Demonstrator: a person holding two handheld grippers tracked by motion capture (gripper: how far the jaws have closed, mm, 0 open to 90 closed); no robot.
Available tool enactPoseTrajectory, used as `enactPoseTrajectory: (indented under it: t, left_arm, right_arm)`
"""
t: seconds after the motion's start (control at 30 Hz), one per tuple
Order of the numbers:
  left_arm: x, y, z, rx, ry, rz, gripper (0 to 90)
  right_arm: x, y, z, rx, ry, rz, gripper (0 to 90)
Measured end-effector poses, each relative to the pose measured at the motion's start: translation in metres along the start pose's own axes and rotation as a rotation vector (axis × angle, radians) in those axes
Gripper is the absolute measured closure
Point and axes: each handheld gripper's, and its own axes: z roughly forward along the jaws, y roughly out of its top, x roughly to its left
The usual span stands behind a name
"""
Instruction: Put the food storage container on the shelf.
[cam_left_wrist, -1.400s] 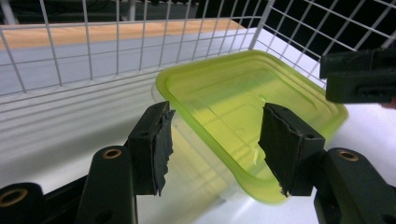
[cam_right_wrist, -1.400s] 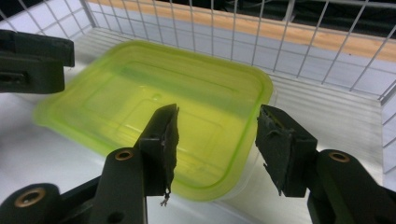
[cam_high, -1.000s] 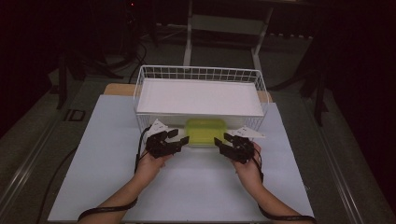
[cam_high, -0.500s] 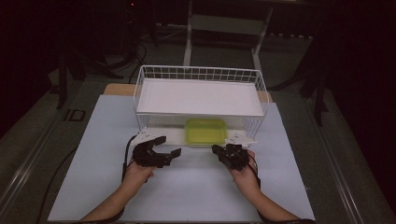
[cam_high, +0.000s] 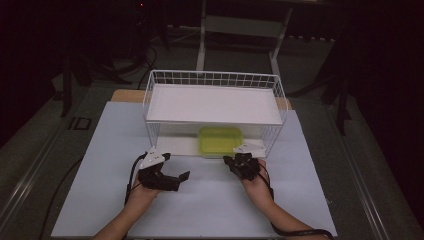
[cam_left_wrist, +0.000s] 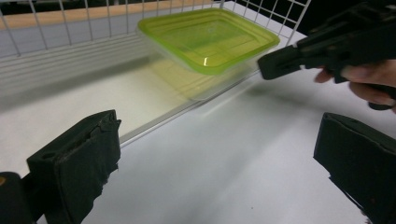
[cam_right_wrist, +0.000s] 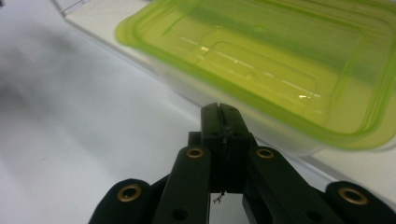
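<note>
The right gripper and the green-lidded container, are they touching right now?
Apart. In the left gripper view, the right gripper ends short of the green-lidded container, with white surface between them; its jaws are shut.

1. The box (cam_left_wrist: 208, 39) inside the basket is glossy see-through plastic with a lime-green lid.
2. The basket (cam_high: 215, 79) is thin white-coated wire.
3. The desk (cam_high: 210, 200) in front of the basket is matt, smooth and pale.
4. The left gripper (cam_left_wrist: 224, 172) has jaws of matt black, rough-edged padding.

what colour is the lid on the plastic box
Yellow-green, see-through lid; clearest in the right gripper view.
</note>
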Motion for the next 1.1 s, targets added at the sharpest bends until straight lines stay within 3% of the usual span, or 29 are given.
enactPoseTrajectory:
  t: [0.27,0.77,0.8,1.1]
  left_arm:
    - [-0.004,-0.001,0.003,-0.011,0.006,0.023,1.2]
    - [-0.003,-0.003,0.002,-0.027,0.013,0.022,1.2]
    - [-0.003,-0.004,0.002,-0.022,0.012,0.022,1.2]
    - [-0.001,-0.005,0.0,-0.026,0.01,0.012,1.2]
  right_arm:
    - [-0.003,0.006,0.015,-0.016,-0.012,0.015,89.9]
    - [-0.001,0.02,0.038,-0.034,-0.03,0.012,89.8]
    - [-0.001,0.023,0.041,-0.036,-0.041,-0.008,89.7]
    - [-0.011,0.032,0.049,-0.042,-0.082,-0.007,89.7]
